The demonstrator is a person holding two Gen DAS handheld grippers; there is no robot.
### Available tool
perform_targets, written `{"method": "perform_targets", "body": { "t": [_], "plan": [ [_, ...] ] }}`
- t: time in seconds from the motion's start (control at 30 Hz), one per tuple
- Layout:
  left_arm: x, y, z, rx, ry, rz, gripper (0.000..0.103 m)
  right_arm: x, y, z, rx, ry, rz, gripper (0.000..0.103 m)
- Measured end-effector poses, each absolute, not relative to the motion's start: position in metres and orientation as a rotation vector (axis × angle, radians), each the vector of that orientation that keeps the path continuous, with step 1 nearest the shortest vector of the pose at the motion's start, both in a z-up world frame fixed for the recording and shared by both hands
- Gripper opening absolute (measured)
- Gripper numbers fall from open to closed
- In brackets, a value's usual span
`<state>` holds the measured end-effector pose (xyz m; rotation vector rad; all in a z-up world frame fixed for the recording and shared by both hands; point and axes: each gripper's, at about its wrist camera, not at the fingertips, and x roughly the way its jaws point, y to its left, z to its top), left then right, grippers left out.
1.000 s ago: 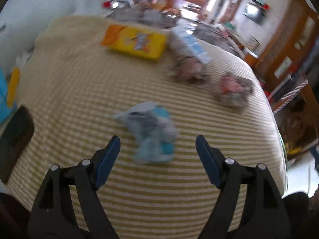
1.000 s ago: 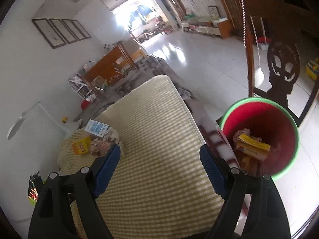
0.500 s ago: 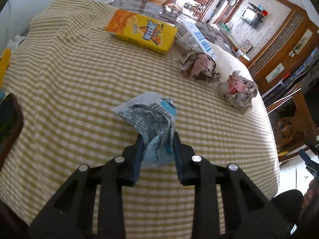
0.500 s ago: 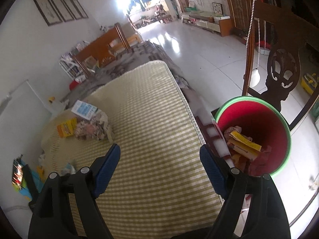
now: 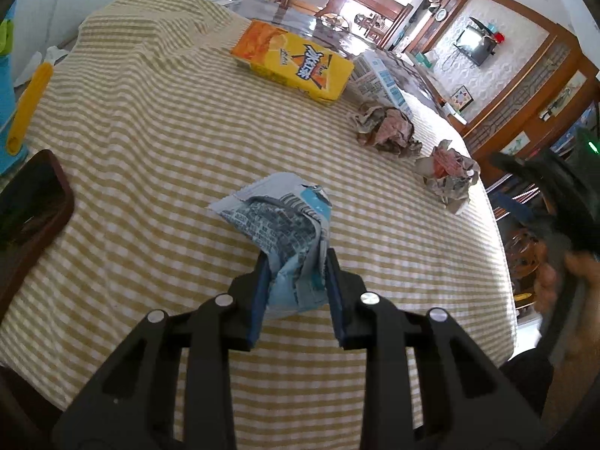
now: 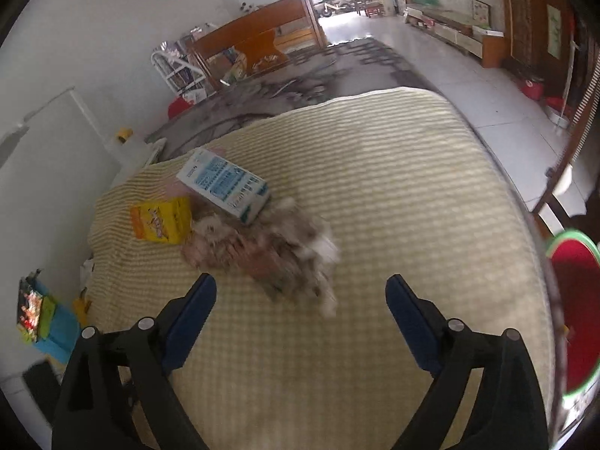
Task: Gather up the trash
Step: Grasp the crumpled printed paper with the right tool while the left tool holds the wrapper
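At the far left of the left wrist view, a dark-framed tray is lying at the edge of the table, which is covered by a yellow-and-white checked cloth. In the middle, the left gripper is squeezing its 2 blue-padded fingers on the lower end of a blue-and-grey printed wrapper, whose upper part is fanning out above the cloth. Farther back, a yellow-and-orange box is lying flat, with a white-and-blue carton just beside it to the right. Right of those, 2 crumpled paper balls are resting near each other, the second ball sitting close to the table's right edge. At the far right, the right gripper's body is showing, blurred, with a hand behind it.

In the right wrist view, the yellow-and-orange box is lying at the left, the white-and-blue carton touching the crumpled paper pile, which is blurred by motion. The right gripper is hovering over the checked cloth with its fingers spread wide apart and gripping nothing, the paper pile lying just ahead of them. At the far right, a red bin with a green rim is standing beside the table.
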<state>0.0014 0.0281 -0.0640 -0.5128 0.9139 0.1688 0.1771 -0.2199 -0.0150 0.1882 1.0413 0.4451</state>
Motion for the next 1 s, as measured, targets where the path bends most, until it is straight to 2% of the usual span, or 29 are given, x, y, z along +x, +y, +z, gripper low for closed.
{"method": "perform_targets", "body": {
  "t": [0.27, 0.33, 0.37, 0.47, 0.63, 0.77, 1.0],
  "plan": [
    [-0.006, 0.037, -0.068, -0.522, 0.924, 0.18, 0.029, 0.205, -0.183, -0.06, 0.181, 1.17, 0.435, 0.088],
    [-0.009, 0.039, -0.07, -0.526, 0.927, 0.185, 0.029, 0.204, -0.179, -0.063, 0.134, 1.179, 0.442, 0.074],
    [-0.01, 0.04, -0.07, -0.528, 0.928, 0.186, 0.029, 0.203, -0.178, -0.063, 0.11, 1.172, 0.443, 0.061],
    [-0.011, 0.041, -0.071, -0.536, 0.928, 0.189, 0.032, 0.192, -0.183, -0.056, 0.083, 1.14, 0.459, 0.05],
    [-0.014, 0.044, -0.073, -0.554, 0.929, 0.187, 0.036, 0.169, -0.209, -0.038, 0.15, 1.125, 0.513, 0.049],
    [-0.014, 0.043, -0.073, -0.553, 0.931, 0.201, 0.046, 0.149, -0.224, -0.027, 0.144, 1.105, 0.553, 0.049],
    [-0.012, 0.037, -0.073, -0.508, 0.936, 0.218, 0.046, 0.115, -0.244, -0.025, 0.094, 1.078, 0.564, 0.049]
  ]
}}
